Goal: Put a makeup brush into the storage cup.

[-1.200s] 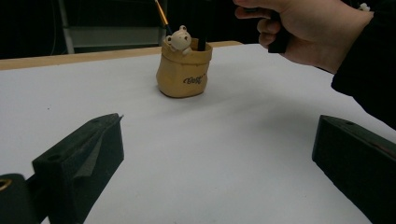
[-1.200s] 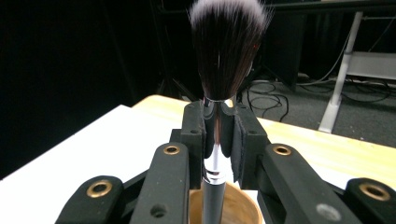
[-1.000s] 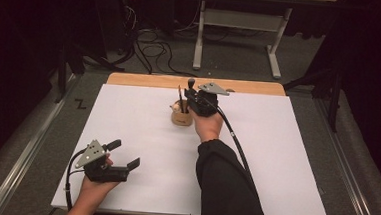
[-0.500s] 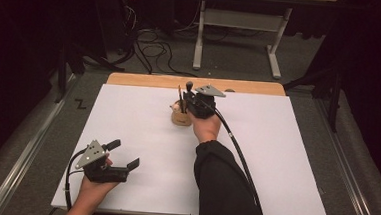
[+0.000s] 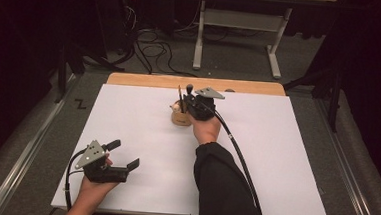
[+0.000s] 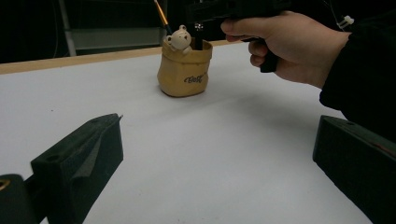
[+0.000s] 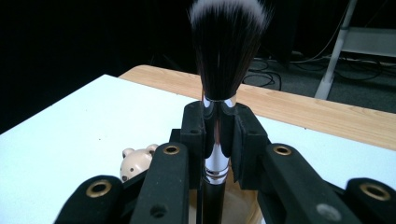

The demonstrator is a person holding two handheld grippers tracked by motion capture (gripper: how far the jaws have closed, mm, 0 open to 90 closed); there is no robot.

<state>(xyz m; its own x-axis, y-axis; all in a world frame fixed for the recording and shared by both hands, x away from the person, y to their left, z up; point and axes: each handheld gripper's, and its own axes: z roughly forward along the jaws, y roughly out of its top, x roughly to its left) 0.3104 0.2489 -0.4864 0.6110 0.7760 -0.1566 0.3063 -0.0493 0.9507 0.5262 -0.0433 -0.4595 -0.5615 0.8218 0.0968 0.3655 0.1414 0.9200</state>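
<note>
A tan sack-shaped pot (image 5: 180,118) with a small bear figure (image 6: 178,38) stands at the back middle of the white table (image 5: 275,158). My right gripper (image 5: 192,103) hovers right over the pot, shut on the silver ferrule of a black makeup brush (image 7: 225,51) that stands upright, bristles up, its handle reaching down into the pot (image 7: 243,210). A thin orange-handled brush (image 6: 162,14) also leans in the pot. Near the front left corner, my left gripper (image 5: 124,153) rests open with nothing between its fingers, looking toward the pot (image 6: 184,70).
A wooden strip (image 5: 145,80) runs along the table's back edge. The right gripper's black cable (image 5: 238,155) trails over the table beside the dark sleeve (image 5: 223,189). Beyond the table, loose cables (image 5: 152,50) and a white metal frame (image 5: 244,20) stand on the floor.
</note>
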